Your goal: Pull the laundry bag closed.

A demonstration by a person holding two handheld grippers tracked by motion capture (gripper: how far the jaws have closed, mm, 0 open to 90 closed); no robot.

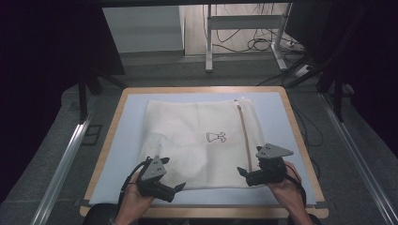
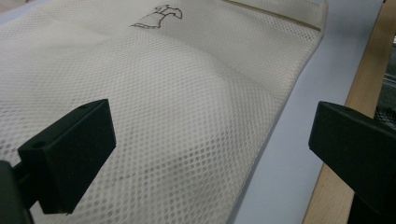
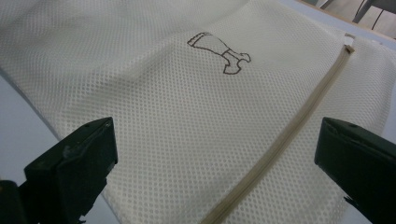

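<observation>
**Both grippers poised at the near edge of the mesh laundry bag**

From the high view I see the cream mesh laundry bag (image 1: 202, 140) lying flat in the middle of the pale blue mat (image 1: 129, 122) on the wooden tabletop (image 1: 112, 129). Its zipper (image 1: 244, 136) runs along the right side, and a small printed dress outline (image 1: 216, 137) sits near the centre. My left gripper (image 1: 179, 187) is at the bag's near left corner, my right gripper (image 1: 240, 170) at the near end of the zipper.

In the left gripper view my jaws stand wide apart, with the bag (image 2: 177, 102) and its edge between them, holding nothing.

In the right gripper view my jaws are also wide apart, empty, with the zipper (image 3: 289, 135) running between them and the dress outline (image 3: 219, 51) beyond.
</observation>
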